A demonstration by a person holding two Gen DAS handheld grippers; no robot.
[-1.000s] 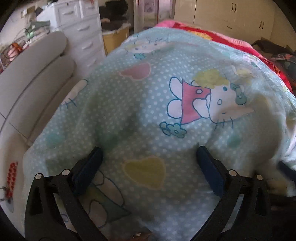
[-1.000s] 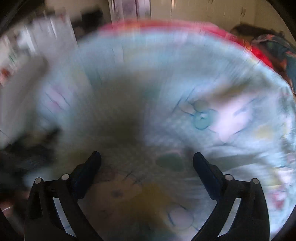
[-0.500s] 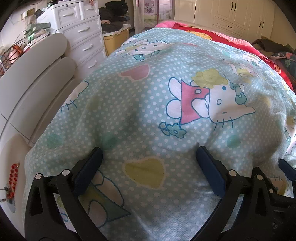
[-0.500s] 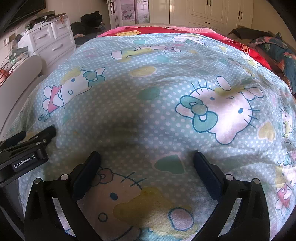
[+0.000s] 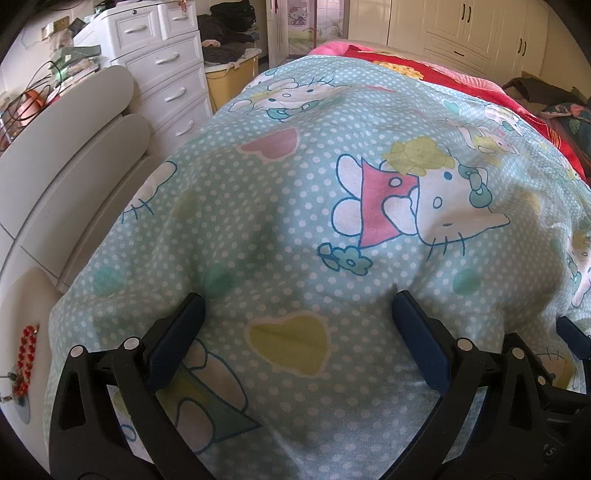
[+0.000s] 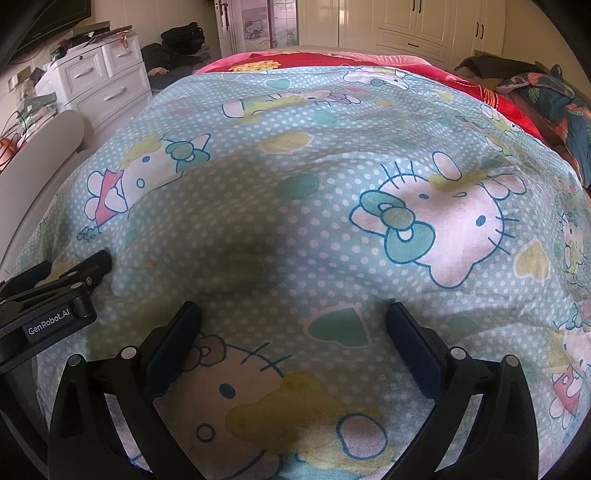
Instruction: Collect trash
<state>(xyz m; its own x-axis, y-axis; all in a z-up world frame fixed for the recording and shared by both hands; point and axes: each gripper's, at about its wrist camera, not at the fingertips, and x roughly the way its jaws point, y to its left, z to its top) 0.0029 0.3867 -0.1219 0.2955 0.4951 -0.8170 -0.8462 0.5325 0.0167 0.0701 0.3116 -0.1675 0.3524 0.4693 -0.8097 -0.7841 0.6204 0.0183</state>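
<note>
No trash shows in either view. My left gripper [image 5: 295,306] is open and empty, resting low over a light blue polka-dot cartoon-cat blanket [image 5: 295,184] on a bed. My right gripper [image 6: 293,317] is open and empty over the same blanket [image 6: 314,166]. The left gripper's black body also shows at the left edge of the right wrist view [image 6: 55,295]. A blue finger of the right gripper peeks in at the right edge of the left wrist view [image 5: 574,338].
A white curved headboard [image 5: 66,147] runs along the left. White drawers [image 5: 166,62] stand behind it, with a yellow bin [image 5: 232,77] of dark clothes. A red blanket [image 6: 424,70] and a dark floral pillow [image 6: 561,107] lie far right. Cream wardrobes [image 6: 406,26] line the back wall.
The right gripper swung quickly a second ago and has come to rest beside the left one. The left gripper has barely moved. Both stay open.
</note>
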